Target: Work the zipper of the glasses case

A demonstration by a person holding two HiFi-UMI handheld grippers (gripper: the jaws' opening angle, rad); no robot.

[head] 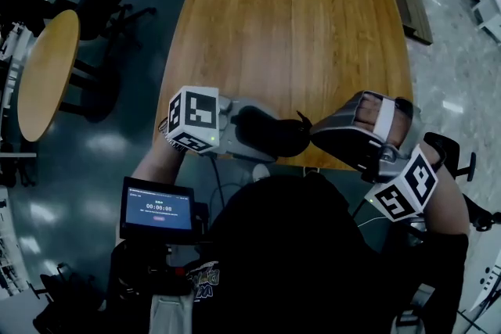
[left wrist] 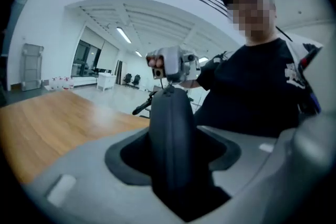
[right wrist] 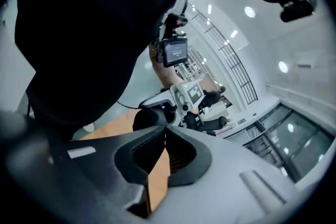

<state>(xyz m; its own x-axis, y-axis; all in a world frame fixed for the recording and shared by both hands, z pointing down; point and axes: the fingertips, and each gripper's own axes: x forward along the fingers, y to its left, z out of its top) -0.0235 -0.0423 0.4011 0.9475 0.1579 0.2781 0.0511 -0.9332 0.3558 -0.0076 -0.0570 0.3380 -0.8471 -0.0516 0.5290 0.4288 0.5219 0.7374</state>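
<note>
My left gripper (left wrist: 170,152) is clamping the black glasses case (head: 274,135) between wide-set fingers, low center of frame, over the counter's (head: 290,27) near edge. My right gripper (right wrist: 165,126) is pinching its fingers fully together at the case's end.

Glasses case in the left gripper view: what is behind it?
The right gripper, shut, at the far end of the glasses case that the left gripper clamps, then the person's dark shirt. The case hides any zipper pull.

Open-plan office or lab hall.
Square wooden table (head: 290,27), round side table (head: 47,74), office chairs (head: 106,8) on a glossy floor (head: 117,145); white ceiling strip lights (left wrist: 123,35), glass walls (right wrist: 299,139).
</note>
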